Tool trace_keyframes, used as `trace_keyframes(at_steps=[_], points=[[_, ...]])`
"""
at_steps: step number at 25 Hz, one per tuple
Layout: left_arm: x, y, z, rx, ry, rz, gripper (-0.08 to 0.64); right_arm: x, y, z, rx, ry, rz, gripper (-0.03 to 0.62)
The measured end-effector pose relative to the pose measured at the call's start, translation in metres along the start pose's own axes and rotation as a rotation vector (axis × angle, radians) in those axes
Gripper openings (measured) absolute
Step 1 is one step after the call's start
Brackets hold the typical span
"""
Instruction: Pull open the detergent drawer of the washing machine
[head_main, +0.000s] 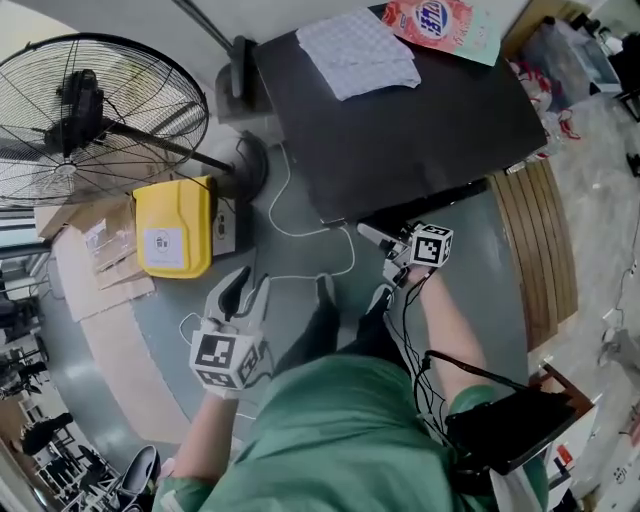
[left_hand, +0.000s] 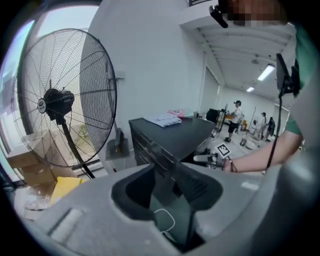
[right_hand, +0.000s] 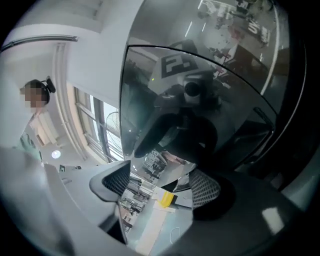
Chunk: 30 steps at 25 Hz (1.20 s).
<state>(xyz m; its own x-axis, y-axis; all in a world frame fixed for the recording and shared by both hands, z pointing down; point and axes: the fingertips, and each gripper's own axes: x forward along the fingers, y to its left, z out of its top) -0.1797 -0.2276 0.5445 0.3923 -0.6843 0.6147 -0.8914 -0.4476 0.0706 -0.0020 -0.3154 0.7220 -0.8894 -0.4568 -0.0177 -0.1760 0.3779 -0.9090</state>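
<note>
Right hand-held gripper (head_main: 381, 253) wide open, empty, at washing machine (head_main: 400, 130) front, 6 o'clock side. Left hand-held gripper (head_main: 252, 286) open, empty, at machine's 8 o'clock.

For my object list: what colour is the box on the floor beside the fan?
The box is yellow; the head view shows it best.

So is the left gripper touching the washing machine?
Apart. The head view shows the left gripper over the floor, with floor between it and the washing machine.
</note>
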Motion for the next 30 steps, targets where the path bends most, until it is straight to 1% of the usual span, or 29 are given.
trace_keyframes(at_steps=[3, 6, 7, 9, 13, 15, 19, 24, 25, 26, 30], points=[[0.0, -0.002, -0.01, 0.002, 0.025, -0.003, 0.137, -0.002, -0.003, 0.003, 0.028, -0.039, 0.042, 0.348], [-0.001, -0.007, -0.016, 0.006, 0.04, -0.006, 0.137, -0.005, -0.001, 0.01, 0.07, -0.099, 0.095, 0.334], [-0.001, -0.009, -0.018, 0.006, 0.043, -0.008, 0.137, -0.006, -0.001, 0.011, 0.087, -0.119, 0.102, 0.319], [-0.004, -0.012, -0.02, 0.007, 0.047, -0.012, 0.137, -0.008, -0.001, 0.01, 0.112, -0.163, 0.096, 0.318], [-0.01, -0.023, -0.024, 0.02, 0.051, -0.02, 0.137, -0.011, -0.001, 0.011, 0.119, -0.244, 0.098, 0.319], [-0.016, -0.028, -0.028, 0.026, 0.055, -0.02, 0.136, -0.012, 0.002, 0.012, 0.104, -0.25, 0.109, 0.319], [-0.032, -0.033, -0.041, 0.029, 0.077, -0.014, 0.135, -0.014, 0.003, 0.01, 0.099, -0.236, 0.101, 0.319], [-0.044, -0.04, -0.063, 0.034, 0.118, -0.018, 0.135, -0.024, 0.01, 0.007, 0.103, -0.269, 0.145, 0.29], [-0.044, -0.04, -0.066, 0.032, 0.123, -0.022, 0.135, -0.03, 0.013, 0.003, 0.105, -0.28, 0.152, 0.27], [-0.043, -0.04, -0.068, 0.03, 0.124, -0.026, 0.135, -0.037, 0.016, -0.003, 0.111, -0.288, 0.156, 0.266], [-0.031, -0.047, -0.06, 0.025, 0.106, -0.06, 0.133, -0.066, 0.03, -0.035, 0.146, -0.293, 0.141, 0.272]])
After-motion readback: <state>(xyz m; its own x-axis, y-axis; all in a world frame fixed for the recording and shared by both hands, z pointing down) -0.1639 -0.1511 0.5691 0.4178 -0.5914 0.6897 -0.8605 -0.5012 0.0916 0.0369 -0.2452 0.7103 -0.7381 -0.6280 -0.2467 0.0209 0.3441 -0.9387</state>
